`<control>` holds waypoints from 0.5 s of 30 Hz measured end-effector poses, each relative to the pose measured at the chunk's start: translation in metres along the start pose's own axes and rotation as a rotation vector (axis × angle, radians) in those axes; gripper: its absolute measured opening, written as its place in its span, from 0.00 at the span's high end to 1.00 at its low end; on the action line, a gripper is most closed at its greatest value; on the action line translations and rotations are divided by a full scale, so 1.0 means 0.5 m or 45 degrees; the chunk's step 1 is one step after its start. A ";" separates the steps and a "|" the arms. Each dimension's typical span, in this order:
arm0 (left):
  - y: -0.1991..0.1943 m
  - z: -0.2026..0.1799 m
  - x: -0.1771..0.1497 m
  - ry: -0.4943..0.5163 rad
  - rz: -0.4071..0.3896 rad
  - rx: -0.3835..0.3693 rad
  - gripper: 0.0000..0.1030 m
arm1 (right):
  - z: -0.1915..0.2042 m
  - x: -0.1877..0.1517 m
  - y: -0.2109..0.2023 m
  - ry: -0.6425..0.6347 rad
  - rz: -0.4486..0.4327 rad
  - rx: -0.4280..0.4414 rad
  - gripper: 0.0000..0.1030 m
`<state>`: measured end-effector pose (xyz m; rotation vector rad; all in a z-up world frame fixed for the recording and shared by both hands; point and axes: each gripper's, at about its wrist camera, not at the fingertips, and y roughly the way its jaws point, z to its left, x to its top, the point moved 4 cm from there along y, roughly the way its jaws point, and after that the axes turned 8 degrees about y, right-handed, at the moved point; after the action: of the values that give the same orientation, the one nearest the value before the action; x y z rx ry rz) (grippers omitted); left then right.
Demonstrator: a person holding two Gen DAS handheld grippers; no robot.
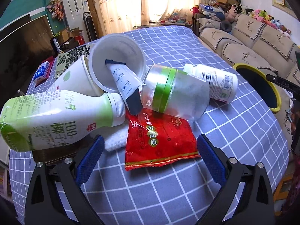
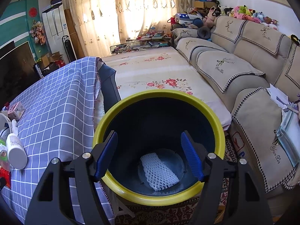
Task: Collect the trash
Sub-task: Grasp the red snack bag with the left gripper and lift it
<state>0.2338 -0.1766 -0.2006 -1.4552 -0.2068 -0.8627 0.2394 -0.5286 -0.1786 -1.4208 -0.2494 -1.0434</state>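
On the checked cloth [image 1: 168, 56], just ahead of the left gripper [image 1: 150, 153], lies the trash still to be picked: a red wrapper [image 1: 161, 140] flat between the lines of the two blue pads, a white foam piece [image 1: 114, 140] tucked against its left edge, a coconut-drink bottle [image 1: 56, 118] on its side, and a clear jar [image 1: 176, 93] with a green band resting partly on the wrapper's far end. Behind them a small white bottle [image 1: 215, 82] lies beside the jar, and two paper cups sit tipped over.

Left tongs stand wide and hold nothing; the wrapper looks like the likely target. Taking it calls for dropping the tips to the cloth and closing on the near edge, then sliding it out from under the jar without rolling the jar or bottle off the table.

Right gripper [image 2: 148, 153] hangs over the bin [image 2: 215, 116], tongs spread wide and empty, so its step reads as a drop just done.

The bin, yellow-rimmed and dark inside, holds one white foam net [image 2: 159, 172] on its bottom and nothing else that shows. The larger cup [image 1: 116, 63] holds a torn white-and-dark sachet [image 1: 123, 80] that pokes out over its rim; the smaller cup [image 1: 75, 76] beside it hides its inside.
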 end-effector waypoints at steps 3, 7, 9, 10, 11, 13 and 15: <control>0.009 -0.006 0.004 0.010 0.006 -0.002 0.15 | -0.002 -0.001 0.005 0.003 0.003 0.001 0.35; 0.018 -0.019 0.010 0.013 0.008 -0.002 0.31 | -0.006 -0.003 0.010 0.012 0.011 0.006 0.35; 0.017 -0.019 0.012 0.011 0.002 0.005 0.40 | -0.009 -0.004 0.010 0.018 0.013 0.011 0.35; 0.016 -0.019 0.012 0.011 -0.002 0.014 0.42 | -0.010 -0.005 0.010 0.020 0.014 0.013 0.35; 0.013 -0.017 0.013 0.010 -0.008 0.024 0.47 | -0.011 -0.005 0.009 0.023 0.014 0.016 0.35; 0.008 -0.010 0.014 -0.015 -0.019 0.002 0.49 | -0.012 -0.007 0.005 0.030 0.012 0.024 0.35; 0.003 -0.004 0.013 -0.040 -0.026 -0.027 0.53 | -0.015 -0.009 0.002 0.033 0.011 0.030 0.35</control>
<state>0.2383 -0.1810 -0.1981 -1.4895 -0.2368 -0.8611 0.2345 -0.5332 -0.1842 -1.3853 -0.2362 -1.0478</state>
